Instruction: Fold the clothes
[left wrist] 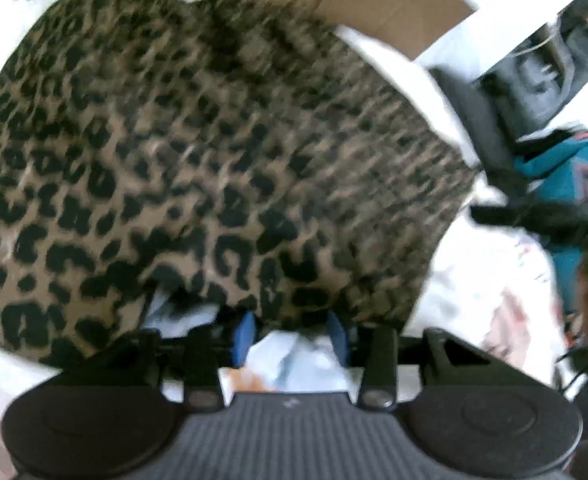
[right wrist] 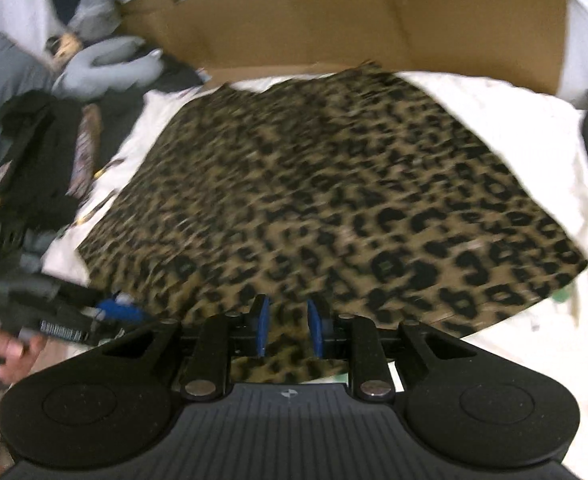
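Presently: leopard-print garment (right wrist: 326, 208) spread on white bedsheet (right wrist: 534, 352) before cardboard (right wrist: 354, 20). Right tongs (right wrist: 287, 334) parted over its near hem; left tongs (left wrist: 289, 334) parted likewise.

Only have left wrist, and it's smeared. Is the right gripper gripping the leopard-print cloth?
Observer: No. The right gripper has its fingers apart over the near edge of the brown and black leopard-print cloth. Cloth shows in the gap.
Operator: Is the cloth flat on that side?
Observer: Mostly. It is spread on the white bed sheet, with its far corner by the brown cardboard sheet.
Operator: Where's my gripper from there?
Observer: The left gripper is at the cloth's near left corner, held by a hand.
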`<state>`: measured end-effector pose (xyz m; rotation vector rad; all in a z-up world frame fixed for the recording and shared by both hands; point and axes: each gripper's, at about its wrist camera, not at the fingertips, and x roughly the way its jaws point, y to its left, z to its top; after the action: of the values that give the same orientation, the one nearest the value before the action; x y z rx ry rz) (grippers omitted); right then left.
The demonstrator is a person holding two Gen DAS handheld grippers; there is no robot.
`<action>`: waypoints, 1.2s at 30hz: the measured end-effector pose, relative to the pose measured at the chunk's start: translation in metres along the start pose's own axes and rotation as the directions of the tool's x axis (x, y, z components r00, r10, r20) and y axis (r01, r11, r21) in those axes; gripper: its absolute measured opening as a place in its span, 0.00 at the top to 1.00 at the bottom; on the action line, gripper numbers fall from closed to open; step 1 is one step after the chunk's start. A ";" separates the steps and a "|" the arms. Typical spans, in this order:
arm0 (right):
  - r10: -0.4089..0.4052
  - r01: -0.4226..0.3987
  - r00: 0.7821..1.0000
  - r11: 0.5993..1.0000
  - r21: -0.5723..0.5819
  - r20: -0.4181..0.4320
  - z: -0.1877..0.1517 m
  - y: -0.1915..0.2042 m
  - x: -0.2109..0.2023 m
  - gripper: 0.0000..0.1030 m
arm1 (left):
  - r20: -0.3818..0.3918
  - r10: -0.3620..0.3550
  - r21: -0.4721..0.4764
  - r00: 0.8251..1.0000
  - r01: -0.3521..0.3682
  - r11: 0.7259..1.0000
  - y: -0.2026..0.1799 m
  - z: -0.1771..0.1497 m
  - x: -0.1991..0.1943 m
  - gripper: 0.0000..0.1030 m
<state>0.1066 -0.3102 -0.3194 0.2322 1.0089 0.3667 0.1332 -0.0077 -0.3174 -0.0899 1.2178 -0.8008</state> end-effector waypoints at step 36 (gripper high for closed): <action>-0.044 0.002 0.983 0.974 -0.229 -0.179 -0.028 0.078 0.071 0.55 | 0.104 -0.117 -0.051 0.988 0.123 0.991 0.030 0.039 -0.008 0.67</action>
<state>0.1021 -0.2097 -0.3617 -0.0213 1.1390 0.4858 0.1811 0.0059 -0.3101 -0.2497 1.1476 -0.8561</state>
